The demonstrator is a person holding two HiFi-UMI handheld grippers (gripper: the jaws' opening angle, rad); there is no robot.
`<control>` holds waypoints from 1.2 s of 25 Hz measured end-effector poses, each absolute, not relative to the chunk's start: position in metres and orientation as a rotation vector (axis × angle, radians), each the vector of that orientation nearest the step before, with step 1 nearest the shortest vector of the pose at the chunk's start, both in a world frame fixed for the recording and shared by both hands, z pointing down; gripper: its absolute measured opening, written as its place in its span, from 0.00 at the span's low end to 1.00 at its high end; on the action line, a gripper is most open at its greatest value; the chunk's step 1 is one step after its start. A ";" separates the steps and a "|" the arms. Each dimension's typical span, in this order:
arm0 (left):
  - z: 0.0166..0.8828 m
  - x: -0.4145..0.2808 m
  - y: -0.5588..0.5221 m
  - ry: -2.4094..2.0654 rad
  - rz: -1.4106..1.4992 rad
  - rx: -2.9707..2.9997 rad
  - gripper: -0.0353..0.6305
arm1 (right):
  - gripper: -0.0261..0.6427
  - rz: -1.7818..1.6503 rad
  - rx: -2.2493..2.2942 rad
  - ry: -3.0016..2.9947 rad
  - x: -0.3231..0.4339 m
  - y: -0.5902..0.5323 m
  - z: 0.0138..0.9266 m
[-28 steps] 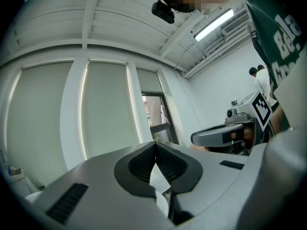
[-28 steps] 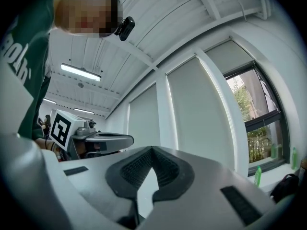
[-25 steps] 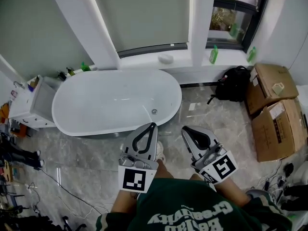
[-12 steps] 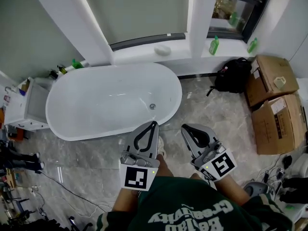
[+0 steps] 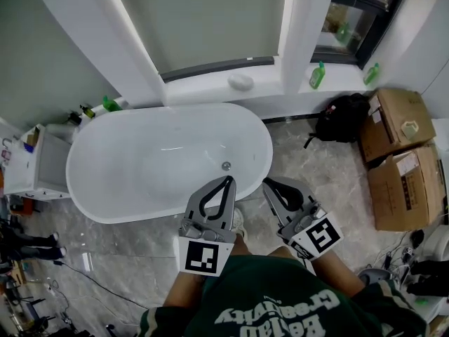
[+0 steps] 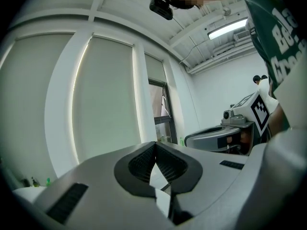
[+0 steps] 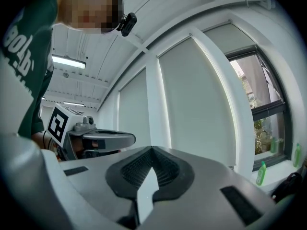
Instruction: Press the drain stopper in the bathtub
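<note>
Drain stopper point(image 5: 226, 166) in bathtub point(image 5: 119, 153); backpack point(image 5: 342, 126) to its right, boxes point(image 5: 407, 188) farther right

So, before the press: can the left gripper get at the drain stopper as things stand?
Probably yes. The left gripper, shut and empty, is at the near bathtub rim, and the drain stopper shows just past its tips, uncovered. It would need to dip over the rim.

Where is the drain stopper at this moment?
In the head view, the drain stopper sits on the floor of the white bathtub, toward its right end. In the picture it lies just above the tip of the left claw.
</note>
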State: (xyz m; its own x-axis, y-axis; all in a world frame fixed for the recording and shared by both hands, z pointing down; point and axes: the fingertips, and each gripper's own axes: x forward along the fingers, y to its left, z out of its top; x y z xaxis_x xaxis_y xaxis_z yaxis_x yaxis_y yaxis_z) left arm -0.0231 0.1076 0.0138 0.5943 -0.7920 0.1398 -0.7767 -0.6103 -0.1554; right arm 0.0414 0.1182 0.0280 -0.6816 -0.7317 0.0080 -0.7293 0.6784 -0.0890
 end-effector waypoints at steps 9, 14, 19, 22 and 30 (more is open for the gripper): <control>0.011 -0.060 0.034 1.352 -0.275 -2.749 0.07 | 0.06 -0.102 -1.254 2.845 0.004 0.044 0.020; 0.012 -0.072 0.000 1.336 -0.264 -2.767 0.07 | 0.06 -0.110 -1.283 2.845 -0.009 0.014 0.022; 0.020 -0.080 -0.023 1.318 -0.271 -2.787 0.07 | 0.06 -0.115 -1.316 2.845 -0.014 -0.003 0.031; 0.023 -0.085 -0.030 1.329 -0.270 -2.781 0.07 | 0.06 -0.138 -1.324 2.848 -0.016 -0.007 0.039; 0.018 -0.107 -0.033 1.394 -0.245 -2.741 0.07 | 0.06 -0.163 -1.280 2.884 -0.034 -0.014 0.039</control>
